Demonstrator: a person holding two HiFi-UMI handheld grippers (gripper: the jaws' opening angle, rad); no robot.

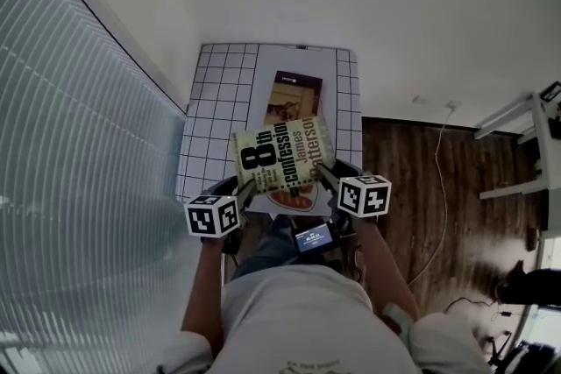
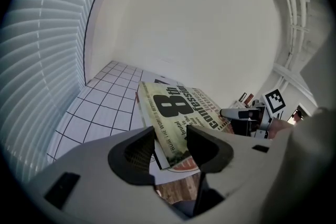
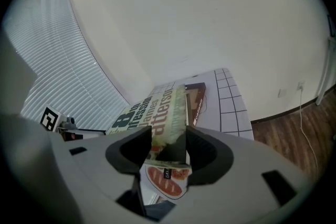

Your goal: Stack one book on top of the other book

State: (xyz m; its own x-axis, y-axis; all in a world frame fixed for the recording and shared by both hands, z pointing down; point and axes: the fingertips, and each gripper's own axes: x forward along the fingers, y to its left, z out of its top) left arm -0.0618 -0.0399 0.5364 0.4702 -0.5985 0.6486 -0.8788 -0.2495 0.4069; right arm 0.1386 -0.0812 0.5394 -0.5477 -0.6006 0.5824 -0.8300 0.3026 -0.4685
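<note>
A green-and-cream paperback (image 1: 280, 155) with a large "8" on its cover hangs tilted above the near end of the table. My left gripper (image 1: 250, 187) is shut on its near left corner and my right gripper (image 1: 324, 176) on its near right edge. Seen from the left gripper (image 2: 170, 136), the paperback (image 2: 181, 110) runs out from between the jaws. The right gripper view shows that gripper (image 3: 168, 140) closed over the paperback's edge (image 3: 152, 113). A dark brown book (image 1: 294, 96) lies flat farther back on the table; its near end is hidden under the held one.
The small table (image 1: 210, 131) has a black grid pattern. A white sheet with a red oval picture (image 1: 294, 199) lies at its near edge. Window blinds (image 1: 79, 171) close off the left. Wooden floor (image 1: 412, 188) with a white cable and a white rack (image 1: 526, 144) lies to the right.
</note>
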